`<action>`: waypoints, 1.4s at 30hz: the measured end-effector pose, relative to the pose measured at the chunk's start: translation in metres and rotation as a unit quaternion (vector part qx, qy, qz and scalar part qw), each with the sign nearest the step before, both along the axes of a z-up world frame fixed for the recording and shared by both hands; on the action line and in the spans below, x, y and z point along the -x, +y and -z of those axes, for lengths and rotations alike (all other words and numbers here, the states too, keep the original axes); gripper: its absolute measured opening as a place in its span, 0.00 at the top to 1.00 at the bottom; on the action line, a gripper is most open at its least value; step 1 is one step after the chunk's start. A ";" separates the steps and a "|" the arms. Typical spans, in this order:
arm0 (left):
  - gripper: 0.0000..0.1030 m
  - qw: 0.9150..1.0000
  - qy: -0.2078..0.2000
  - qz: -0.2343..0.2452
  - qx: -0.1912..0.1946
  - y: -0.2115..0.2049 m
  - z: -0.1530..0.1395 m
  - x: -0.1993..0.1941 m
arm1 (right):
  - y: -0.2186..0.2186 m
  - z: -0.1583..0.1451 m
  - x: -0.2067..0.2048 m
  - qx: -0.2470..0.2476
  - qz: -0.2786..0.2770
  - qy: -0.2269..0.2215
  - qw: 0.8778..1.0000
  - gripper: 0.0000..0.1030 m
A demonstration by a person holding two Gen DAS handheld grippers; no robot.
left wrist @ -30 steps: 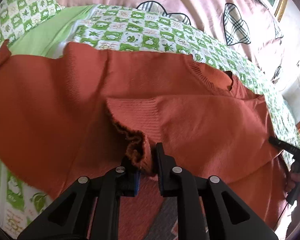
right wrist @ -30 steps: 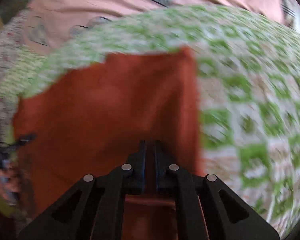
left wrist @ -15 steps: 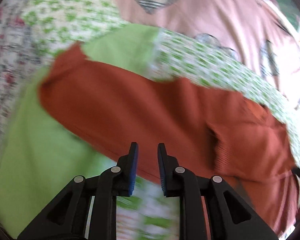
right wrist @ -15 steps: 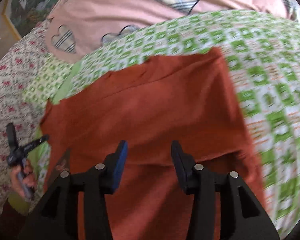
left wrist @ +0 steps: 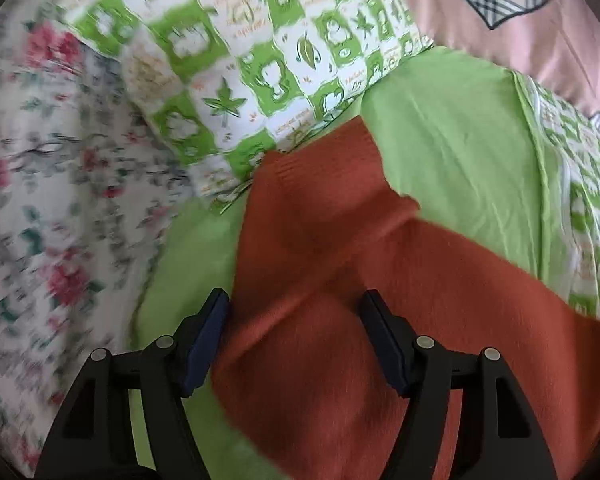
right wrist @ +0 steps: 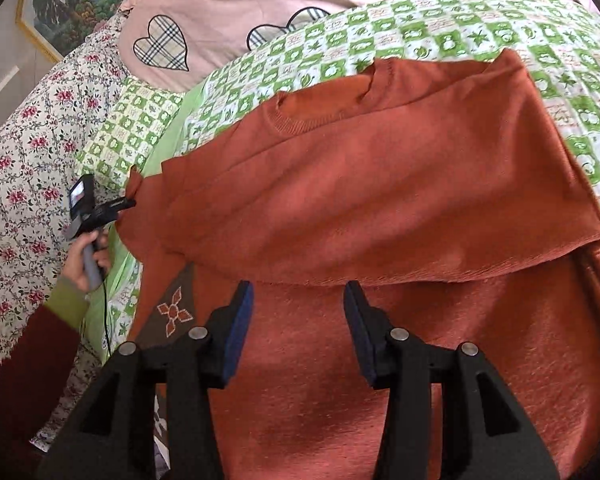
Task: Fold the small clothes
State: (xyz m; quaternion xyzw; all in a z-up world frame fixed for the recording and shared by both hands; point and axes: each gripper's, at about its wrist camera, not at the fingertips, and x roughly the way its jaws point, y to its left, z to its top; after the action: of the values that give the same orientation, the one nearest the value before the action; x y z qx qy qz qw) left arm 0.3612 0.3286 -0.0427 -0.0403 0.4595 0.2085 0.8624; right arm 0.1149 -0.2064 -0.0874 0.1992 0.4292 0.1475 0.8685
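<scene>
A rust-orange knit sweater [right wrist: 380, 184] lies spread on the bed, its collar [right wrist: 288, 120] toward the far side and a folded layer across its body. My right gripper [right wrist: 298, 308] hovers open above the lower body, pads clear of the cloth. In the left wrist view one sleeve [left wrist: 320, 216] runs up to its ribbed cuff [left wrist: 324, 156]. My left gripper [left wrist: 294, 320] stands over that sleeve with its jaws opening; the cloth lies under the gap, not pinched. The right wrist view shows the left gripper [right wrist: 126, 203] at the sweater's left end, held by a hand [right wrist: 80, 256].
The sweater rests on a green-and-white checked quilt [right wrist: 440, 28] and a plain green sheet [left wrist: 460, 140]. A floral cover [left wrist: 40, 200] lies to the left, a pink cover with plaid hearts [right wrist: 220, 8] behind. A brown patch with a flower motif [right wrist: 174, 312] shows at the sweater's lower left.
My left gripper let go of the cuff it had pinched over the body, swung left to the other sleeve and widened. My right gripper went from shut to open and drew back.
</scene>
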 end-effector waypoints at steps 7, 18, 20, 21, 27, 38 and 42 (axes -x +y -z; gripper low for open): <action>0.95 0.998 -0.037 0.016 0.042 0.008 -0.014 0.006 | 0.005 -0.001 0.005 -0.017 -0.004 -0.004 1.000 0.53; 0.96 0.963 -0.156 0.165 0.147 -0.132 -0.088 0.088 | -0.003 -0.002 0.025 -0.035 0.006 -0.013 0.999 0.53; 0.96 0.951 -0.168 0.205 0.161 -0.179 -0.096 0.102 | -0.007 -0.003 0.029 -0.038 0.011 -0.017 0.999 0.53; 0.96 0.947 -0.170 0.216 0.166 -0.195 -0.098 0.111 | -0.009 -0.004 0.031 -0.040 0.014 -0.019 0.999 0.53; 0.96 0.919 -0.151 0.309 0.190 -0.313 -0.086 0.125 | -0.030 -0.009 0.046 -0.044 0.039 -0.032 0.998 0.53; 0.91 0.905 -0.067 0.373 0.193 -0.435 -0.007 0.119 | -0.072 -0.005 0.062 -0.049 0.095 -0.037 0.994 0.53; 0.82 0.904 -0.045 0.380 0.192 -0.434 0.007 0.128 | -0.076 -0.006 0.053 -0.056 0.100 -0.038 0.993 0.53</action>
State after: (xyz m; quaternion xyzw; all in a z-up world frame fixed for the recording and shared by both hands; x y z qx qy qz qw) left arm 0.2335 -0.1049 -0.0493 -0.0372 0.4316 -0.2292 0.8717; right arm 0.0616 -0.2820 -0.0817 0.2840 0.3646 0.0910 0.8821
